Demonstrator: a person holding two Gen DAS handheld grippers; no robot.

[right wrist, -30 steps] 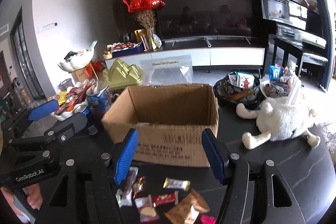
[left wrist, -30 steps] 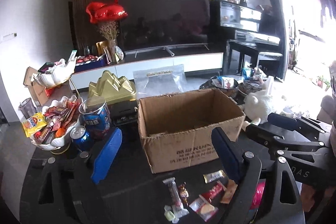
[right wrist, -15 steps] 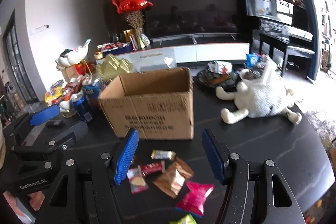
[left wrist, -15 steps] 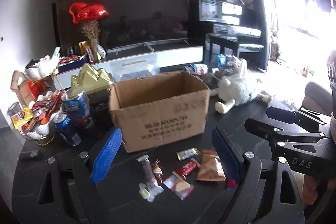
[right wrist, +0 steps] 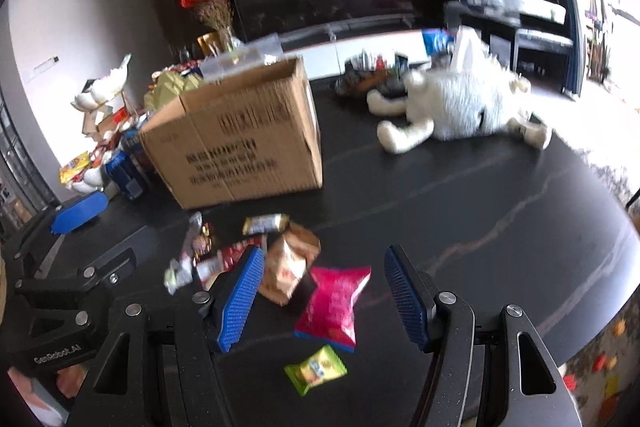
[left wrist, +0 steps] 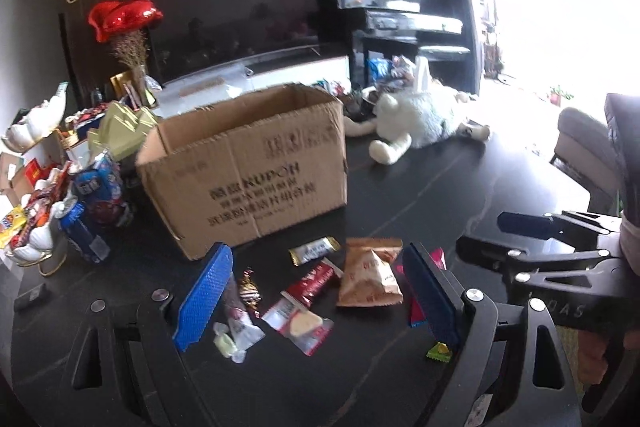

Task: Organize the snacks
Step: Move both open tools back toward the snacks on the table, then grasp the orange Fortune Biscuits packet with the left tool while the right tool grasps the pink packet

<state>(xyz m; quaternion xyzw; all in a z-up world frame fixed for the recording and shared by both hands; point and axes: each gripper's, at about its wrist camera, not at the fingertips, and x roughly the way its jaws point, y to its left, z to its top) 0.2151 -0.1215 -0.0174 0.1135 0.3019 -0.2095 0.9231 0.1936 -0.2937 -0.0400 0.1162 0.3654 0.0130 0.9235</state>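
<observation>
An open cardboard box (left wrist: 248,167) stands on the black table; it also shows in the right wrist view (right wrist: 240,143). Loose snacks lie in front of it: an orange-brown packet (left wrist: 370,273), a red bar (left wrist: 312,279), a gold-ended bar (left wrist: 314,251), a clear-wrapped snack (left wrist: 298,323). In the right wrist view a pink bag (right wrist: 334,301) and a small green packet (right wrist: 316,369) lie nearest. My left gripper (left wrist: 316,301) is open and empty above the snacks. My right gripper (right wrist: 324,301) is open and empty above the pink bag.
A white plush toy (left wrist: 420,119) lies right of the box. Blue cans (left wrist: 86,231) and a white bowl of snacks (left wrist: 36,223) stand left of it. A basket of packets (right wrist: 372,75) sits behind. The table's right edge (right wrist: 600,291) curves close by.
Both grippers have pulled back and away from the box. More snacks in front of it have come into view, among them the pink bag and the green packet.
</observation>
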